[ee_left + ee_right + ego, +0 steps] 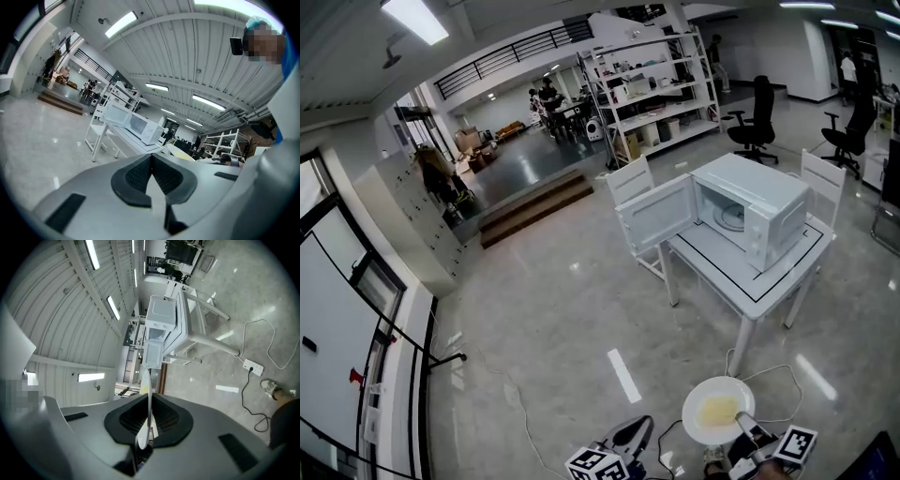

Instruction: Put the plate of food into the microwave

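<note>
White plate (718, 411), rim clamped in the right gripper (744, 427), is well short of the open microwave (750, 211) ahead. The left gripper (151, 161) is closed and empty.

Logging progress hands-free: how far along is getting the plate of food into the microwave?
Done: the white microwave has its door open, and the round white plate of yellow food is picked up. In hand: the right tongs clamp its rim; the left tongs are shut, empty. Left: carry it to the white table and set it inside.
</note>
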`<state>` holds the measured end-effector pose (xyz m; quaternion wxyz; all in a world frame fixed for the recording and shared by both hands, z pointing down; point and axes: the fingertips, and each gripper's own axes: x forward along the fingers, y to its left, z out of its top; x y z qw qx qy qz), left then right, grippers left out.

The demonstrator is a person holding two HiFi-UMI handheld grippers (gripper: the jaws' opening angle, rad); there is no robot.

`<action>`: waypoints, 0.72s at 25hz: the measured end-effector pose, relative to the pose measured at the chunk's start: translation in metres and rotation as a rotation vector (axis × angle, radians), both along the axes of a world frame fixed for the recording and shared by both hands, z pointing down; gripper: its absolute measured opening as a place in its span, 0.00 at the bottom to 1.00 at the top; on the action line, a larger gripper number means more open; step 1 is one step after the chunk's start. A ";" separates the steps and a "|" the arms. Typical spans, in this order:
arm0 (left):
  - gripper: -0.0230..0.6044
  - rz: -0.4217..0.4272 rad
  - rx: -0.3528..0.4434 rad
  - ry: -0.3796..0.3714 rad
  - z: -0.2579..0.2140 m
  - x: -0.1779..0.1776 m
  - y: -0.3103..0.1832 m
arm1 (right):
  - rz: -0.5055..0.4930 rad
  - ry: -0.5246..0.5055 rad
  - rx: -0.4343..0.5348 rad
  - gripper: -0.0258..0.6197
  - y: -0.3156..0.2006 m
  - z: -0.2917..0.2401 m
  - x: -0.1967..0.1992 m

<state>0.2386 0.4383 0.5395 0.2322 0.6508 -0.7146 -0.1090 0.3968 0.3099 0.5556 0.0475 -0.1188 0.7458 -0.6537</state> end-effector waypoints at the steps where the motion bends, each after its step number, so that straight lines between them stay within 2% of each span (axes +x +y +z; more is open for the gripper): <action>1: 0.04 -0.017 0.001 0.000 0.000 -0.008 -0.003 | -0.015 0.004 0.003 0.06 -0.006 0.001 -0.009; 11: 0.04 -0.146 0.004 -0.021 -0.017 -0.070 -0.046 | -0.157 0.017 0.030 0.06 -0.068 -0.006 -0.086; 18: 0.04 -0.234 -0.007 -0.034 -0.015 -0.107 -0.076 | -0.249 0.018 0.015 0.06 -0.106 0.003 -0.135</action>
